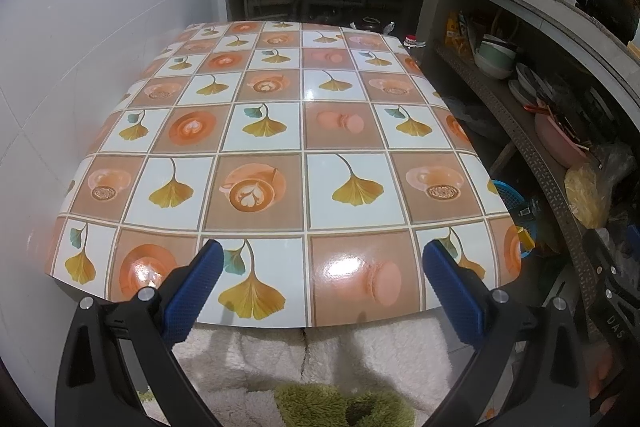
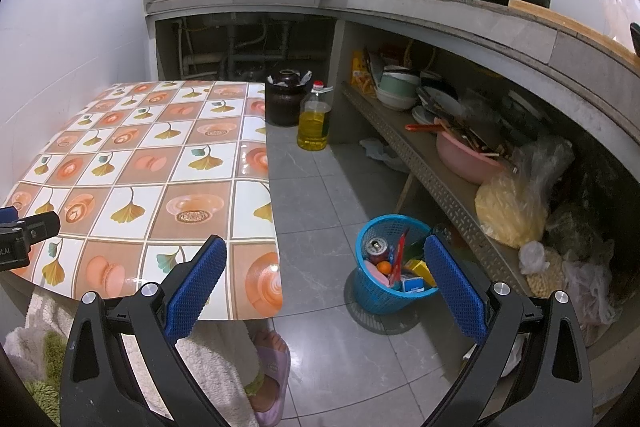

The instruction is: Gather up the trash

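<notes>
Both claws hang wide open and hold nothing: our left gripper point(image 1: 322, 263) over the near edge of the table point(image 1: 280, 131), our right gripper point(image 2: 326, 259) past the table's right corner, out over the floor.

Ahead of the left claw the patterned tabletop is the biggest thing we see, one table, and we count no loose scrap on it; the printed cups and leaves are only pattern. Ahead of the right claw lies the grey tiled floor point(image 2: 320, 187). One blue basket point(image 2: 390, 267) stands on it just beyond and between that claw's blue pads, closer to the right-hand one. It already holds the trash: one red can point(image 2: 375, 249), one small orange fruit point(image 2: 385, 267), one yellow carton point(image 2: 420, 270), a blue-and-white box point(image 2: 412, 285) and a red wrapper; more may lie beneath, which we cannot tell. Farther off past the basket stand one oil bottle point(image 2: 314, 123) and one dark jar point(image 2: 285, 99), which we judge to be kitchen stock, not rubbish.

Collection looks close to finished. To do the step well, we should sweep both views for leftovers: one pale crumpled scrap point(image 2: 380, 151) lies on the floor under the shelf edge, well beyond the basket. If that is rubbish, we bring the right claw down over it, pinch it at its bunched middle, and let go only above the basket's rim.
</notes>
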Available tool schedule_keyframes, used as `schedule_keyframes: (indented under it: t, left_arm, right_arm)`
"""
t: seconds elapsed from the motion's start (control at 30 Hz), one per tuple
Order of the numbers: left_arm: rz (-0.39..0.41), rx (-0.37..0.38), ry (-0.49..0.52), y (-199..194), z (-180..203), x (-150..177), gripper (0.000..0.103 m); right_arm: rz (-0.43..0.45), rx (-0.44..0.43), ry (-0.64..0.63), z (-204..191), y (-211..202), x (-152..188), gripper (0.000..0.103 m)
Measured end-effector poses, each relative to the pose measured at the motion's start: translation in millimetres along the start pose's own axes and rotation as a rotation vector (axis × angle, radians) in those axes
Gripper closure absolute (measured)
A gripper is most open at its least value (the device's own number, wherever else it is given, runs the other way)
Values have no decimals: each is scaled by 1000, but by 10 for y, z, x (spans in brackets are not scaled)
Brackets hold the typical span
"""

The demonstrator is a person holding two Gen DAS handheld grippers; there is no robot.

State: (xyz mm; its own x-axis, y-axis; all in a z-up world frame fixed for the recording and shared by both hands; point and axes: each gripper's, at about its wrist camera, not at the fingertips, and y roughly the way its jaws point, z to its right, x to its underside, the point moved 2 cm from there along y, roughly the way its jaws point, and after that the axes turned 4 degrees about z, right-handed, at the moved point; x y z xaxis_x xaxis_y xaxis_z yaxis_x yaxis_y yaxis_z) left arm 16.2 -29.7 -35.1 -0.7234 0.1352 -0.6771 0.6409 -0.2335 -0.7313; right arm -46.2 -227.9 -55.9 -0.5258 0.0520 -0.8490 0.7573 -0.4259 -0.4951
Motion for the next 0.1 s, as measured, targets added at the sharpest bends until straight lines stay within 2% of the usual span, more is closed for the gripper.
schedule_keyframes:
  t: [0.1]
  left_arm:
    - [-2, 4, 0, -3, 26, -2, 5]
  right_arm:
    - [1, -1, 0, 1, 0, 0, 8]
